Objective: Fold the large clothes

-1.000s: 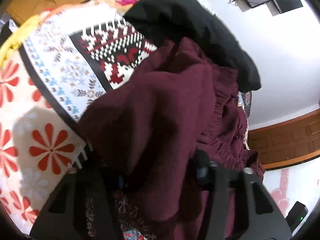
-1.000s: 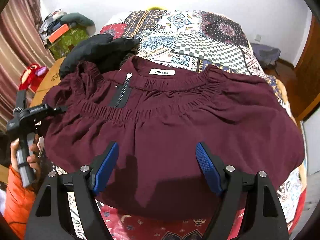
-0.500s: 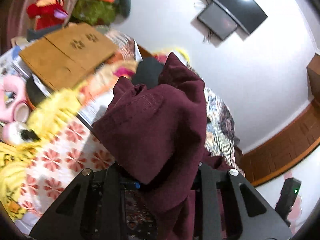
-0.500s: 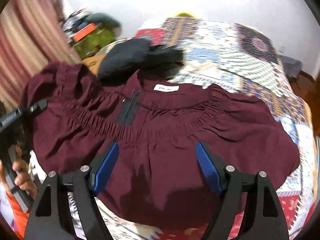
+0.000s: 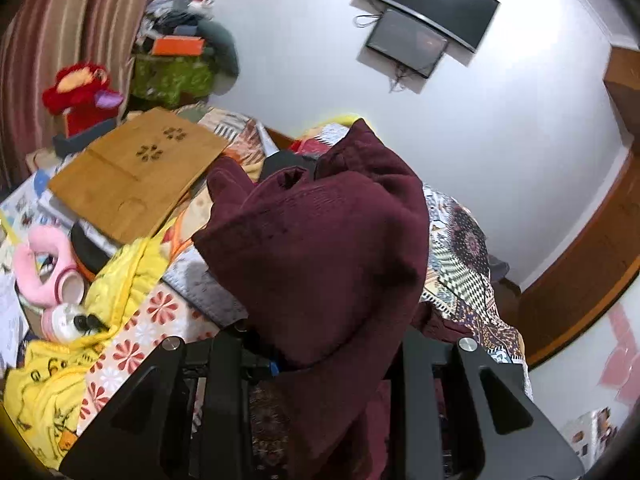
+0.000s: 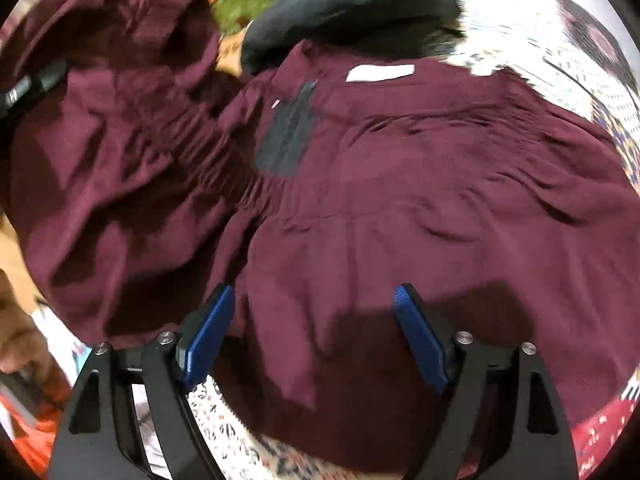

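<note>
A large maroon garment [image 6: 400, 208] with a white neck label and a dark zip lies spread on the patterned bed. My left gripper [image 5: 320, 356] is shut on a bunched sleeve of the maroon garment [image 5: 320, 248] and holds it raised above the bed; its fingertips are hidden by the cloth. In the right wrist view that raised part hangs at the upper left [image 6: 104, 92]. My right gripper [image 6: 312, 332] is open, its blue pads just above the garment's lower part, holding nothing.
A black garment [image 6: 344, 8] lies beyond the collar. The patterned bedspread [image 5: 460, 256] runs right. Left of the bed are a wooden board [image 5: 136, 172], yellow cloth [image 5: 120, 280], pink toys [image 5: 44, 272] and a red plush [image 5: 80, 88].
My left gripper has lifted the sleeve higher off the bed and swung upward. The right gripper has moved closer over the garment, still open.
</note>
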The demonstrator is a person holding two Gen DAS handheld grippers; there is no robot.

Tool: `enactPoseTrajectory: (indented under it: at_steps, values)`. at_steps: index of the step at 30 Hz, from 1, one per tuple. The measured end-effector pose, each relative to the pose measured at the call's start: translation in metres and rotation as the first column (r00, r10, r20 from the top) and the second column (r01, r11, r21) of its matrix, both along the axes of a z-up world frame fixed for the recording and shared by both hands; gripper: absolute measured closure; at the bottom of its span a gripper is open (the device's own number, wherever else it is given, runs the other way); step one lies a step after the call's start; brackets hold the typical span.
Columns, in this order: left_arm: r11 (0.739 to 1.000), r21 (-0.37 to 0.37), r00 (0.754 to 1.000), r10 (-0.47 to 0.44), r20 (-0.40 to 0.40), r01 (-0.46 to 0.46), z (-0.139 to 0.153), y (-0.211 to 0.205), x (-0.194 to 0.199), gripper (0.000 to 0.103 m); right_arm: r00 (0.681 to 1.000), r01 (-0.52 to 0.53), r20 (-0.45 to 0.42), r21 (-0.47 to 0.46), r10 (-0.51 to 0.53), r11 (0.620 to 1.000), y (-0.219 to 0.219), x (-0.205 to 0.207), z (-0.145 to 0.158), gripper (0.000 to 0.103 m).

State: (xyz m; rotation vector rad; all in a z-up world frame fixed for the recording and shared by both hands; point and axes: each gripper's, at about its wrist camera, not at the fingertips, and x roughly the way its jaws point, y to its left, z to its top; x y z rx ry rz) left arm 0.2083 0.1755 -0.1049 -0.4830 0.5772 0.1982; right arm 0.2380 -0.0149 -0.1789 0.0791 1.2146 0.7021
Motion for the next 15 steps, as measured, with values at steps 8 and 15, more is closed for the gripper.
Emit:
enactPoseTrajectory:
  at_steps: [8,15]
  values:
    - [0.983,0.095,0.988,-0.157,0.015,0.155,0.025,-0.093,0.066,0.076,0.962,0.245,0.117,0.025,-0.246,0.969,-0.120,0.006,0.035,0.024]
    - [0.891,0.188,0.910,-0.403,-0.098,0.414,-0.006,-0.222,0.120,0.075,0.878,0.452,0.183,-0.016,-0.442,0.892,-0.207,0.005,0.049,0.024]
